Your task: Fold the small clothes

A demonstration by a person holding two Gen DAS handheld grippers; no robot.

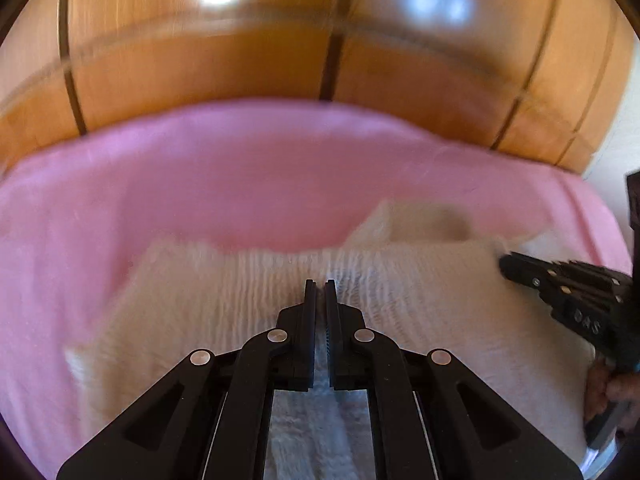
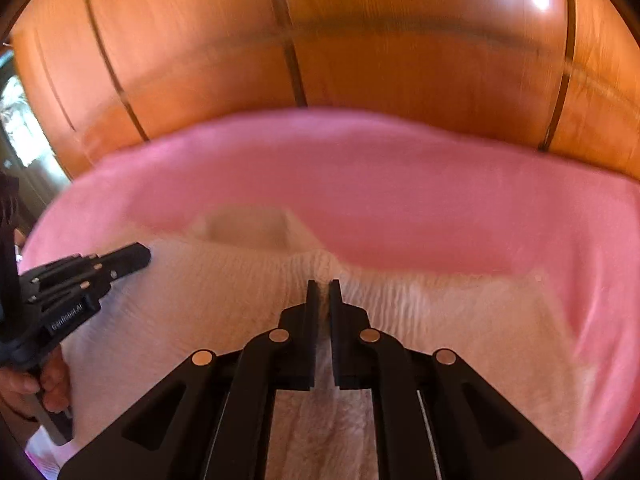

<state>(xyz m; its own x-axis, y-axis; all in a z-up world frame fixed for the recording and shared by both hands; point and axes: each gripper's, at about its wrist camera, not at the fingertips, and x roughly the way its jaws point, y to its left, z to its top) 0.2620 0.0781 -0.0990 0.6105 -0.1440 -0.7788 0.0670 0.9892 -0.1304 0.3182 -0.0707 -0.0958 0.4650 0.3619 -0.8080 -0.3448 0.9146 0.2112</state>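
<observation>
Wooden wardrobe doors (image 1: 224,76) fill the background, glossy orange-brown with dark seams and bright reflections. Below them spreads a pink blanket (image 1: 208,184), which covers the bed and carries everything else. On the blanket lies a cream ribbed garment (image 1: 420,280), spread flat across the near half, with a paler folded part (image 2: 248,226) showing at its far edge. Both views are blurred. The left hand-held gripper (image 1: 320,282) points down at the garment's middle, its jaws closed to a thin slit with cloth bunched right at the tips; whether it pinches the cloth I cannot tell. The right hand-held gripper (image 2: 324,282) is likewise closed, tips at a puckered ridge of the knit. A person's hand (image 2: 44,380) grips the left handle
</observation>
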